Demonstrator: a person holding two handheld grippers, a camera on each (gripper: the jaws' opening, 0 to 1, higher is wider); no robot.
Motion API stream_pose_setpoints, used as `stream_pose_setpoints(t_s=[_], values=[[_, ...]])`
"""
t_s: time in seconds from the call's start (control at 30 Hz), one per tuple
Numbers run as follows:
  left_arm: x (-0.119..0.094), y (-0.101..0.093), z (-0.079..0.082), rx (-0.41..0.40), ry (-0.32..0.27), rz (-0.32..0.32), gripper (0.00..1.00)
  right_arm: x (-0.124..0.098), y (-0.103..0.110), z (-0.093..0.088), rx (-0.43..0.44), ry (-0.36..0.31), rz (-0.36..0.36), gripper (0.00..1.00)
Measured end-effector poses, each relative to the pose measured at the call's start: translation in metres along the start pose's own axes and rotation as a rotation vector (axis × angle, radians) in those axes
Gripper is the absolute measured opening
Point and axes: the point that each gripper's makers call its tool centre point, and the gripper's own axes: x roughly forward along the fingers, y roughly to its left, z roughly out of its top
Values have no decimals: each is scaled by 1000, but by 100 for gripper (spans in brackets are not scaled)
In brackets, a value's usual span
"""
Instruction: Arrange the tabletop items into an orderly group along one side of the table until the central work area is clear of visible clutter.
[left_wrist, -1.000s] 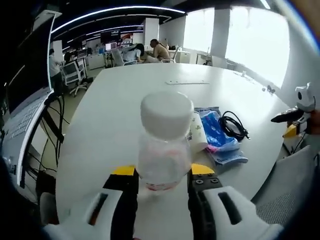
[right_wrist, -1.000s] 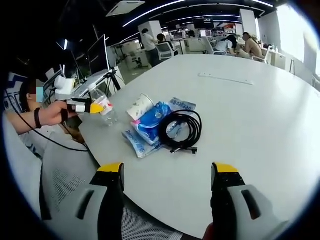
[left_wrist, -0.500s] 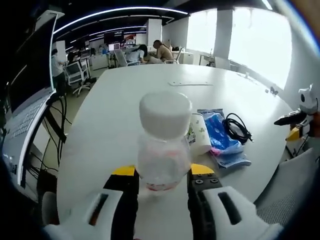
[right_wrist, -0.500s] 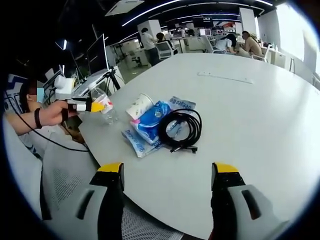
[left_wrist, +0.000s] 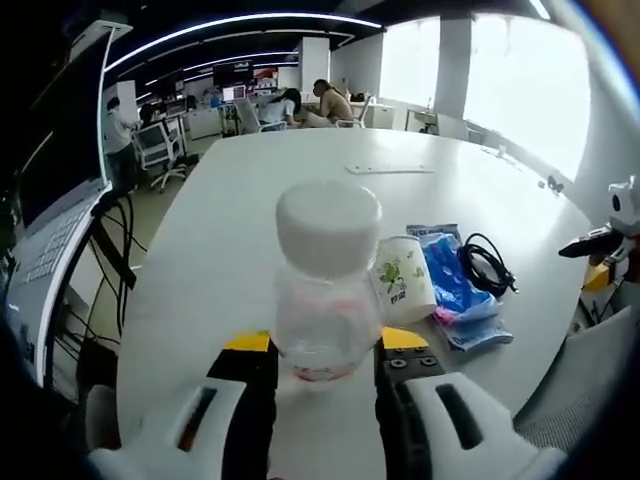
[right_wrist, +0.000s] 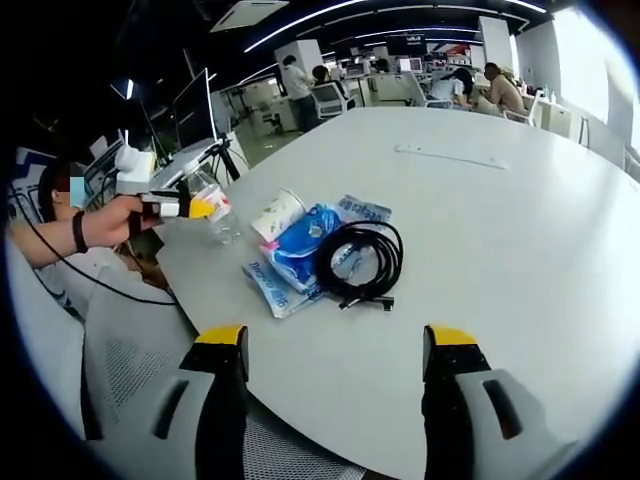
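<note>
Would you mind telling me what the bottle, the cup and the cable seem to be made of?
The bottle looks like clear plastic: you can see through its body, and its cap is matte white. The cup seems to be paper, white and matte with a printed green motif. The cable appears rubber- or plastic-sheathed: black, slightly glossy, coiled in loose loops.

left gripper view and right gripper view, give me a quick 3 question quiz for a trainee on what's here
1. True or false: the left gripper is shut on the bottle.
2. What lies on top of the blue bag in the right gripper view?
A. a coiled black cable
B. a laptop
C. a pair of scissors
3. Fill in: the paper cup lies on its ____ beside the bag, on the white table.

Key:
1. True; the jaws press the bottle's sides.
2. A, the black cable.
3. side. The right gripper is open, holding nothing.
</note>
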Motion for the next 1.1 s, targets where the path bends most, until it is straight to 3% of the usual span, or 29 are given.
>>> stream_pose_setpoints(t_s=[1.1], values=[[35, 9, 35, 14, 6, 66, 36, 0, -4, -6, 26, 10, -12, 68]])
